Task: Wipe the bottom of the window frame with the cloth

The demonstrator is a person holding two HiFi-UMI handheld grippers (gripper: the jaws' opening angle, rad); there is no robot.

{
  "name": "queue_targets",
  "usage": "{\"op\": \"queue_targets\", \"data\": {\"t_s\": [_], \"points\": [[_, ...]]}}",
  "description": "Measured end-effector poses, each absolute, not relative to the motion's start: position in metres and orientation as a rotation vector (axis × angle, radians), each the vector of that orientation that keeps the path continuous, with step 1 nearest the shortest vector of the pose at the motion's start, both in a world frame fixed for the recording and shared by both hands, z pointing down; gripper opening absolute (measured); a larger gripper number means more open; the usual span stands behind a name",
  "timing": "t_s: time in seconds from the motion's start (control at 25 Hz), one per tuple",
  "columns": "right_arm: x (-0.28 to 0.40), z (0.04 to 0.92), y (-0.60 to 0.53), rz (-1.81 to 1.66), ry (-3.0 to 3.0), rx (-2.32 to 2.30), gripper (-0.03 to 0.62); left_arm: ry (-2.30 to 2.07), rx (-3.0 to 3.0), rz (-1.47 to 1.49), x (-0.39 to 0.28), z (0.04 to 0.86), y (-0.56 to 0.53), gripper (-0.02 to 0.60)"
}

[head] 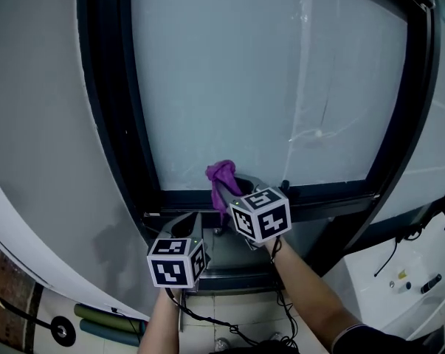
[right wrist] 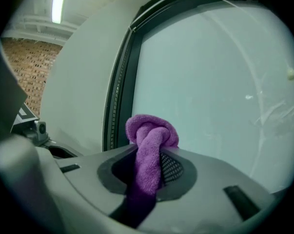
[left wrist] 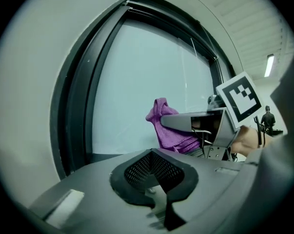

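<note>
A purple cloth (head: 222, 175) is bunched up against the lower part of the window pane, just above the dark bottom rail of the window frame (head: 325, 193). My right gripper (head: 234, 190) is shut on the cloth, which sticks up between the jaws in the right gripper view as a rolled purple cloth (right wrist: 149, 145). My left gripper (head: 187, 226) hangs lower and to the left, below the rail, shut with nothing in it. In the left gripper view the cloth (left wrist: 168, 128) and the right gripper's marker cube (left wrist: 238, 97) show ahead to the right.
The window frame's dark left upright (head: 115, 102) and right upright (head: 410, 116) border the pane. Black cables (head: 229, 329) and rolled green mats (head: 104, 323) lie on the floor below. A white fixture (head: 410, 279) stands at the lower right.
</note>
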State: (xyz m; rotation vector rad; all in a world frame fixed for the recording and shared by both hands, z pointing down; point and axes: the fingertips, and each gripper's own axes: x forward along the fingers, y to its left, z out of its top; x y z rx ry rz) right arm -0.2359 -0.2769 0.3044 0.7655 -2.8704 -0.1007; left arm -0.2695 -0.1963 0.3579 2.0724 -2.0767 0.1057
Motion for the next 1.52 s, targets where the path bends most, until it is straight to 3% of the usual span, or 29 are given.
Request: {"op": "queue_targets", "data": {"t_s": [0.68, 1.52], "points": [[-0.075, 0.292, -0.294, -0.209, -2.875, 0.966, 0.092, -1.945, 2.278, 0.12, -0.14, 0.333, -0.25, 0.003], [-0.02, 0.318, -0.306, -0.147, -2.862, 0.993, 0.092, -1.91, 2.317, 0.162, -0.096, 0.335, -0.273, 0.003]]}}
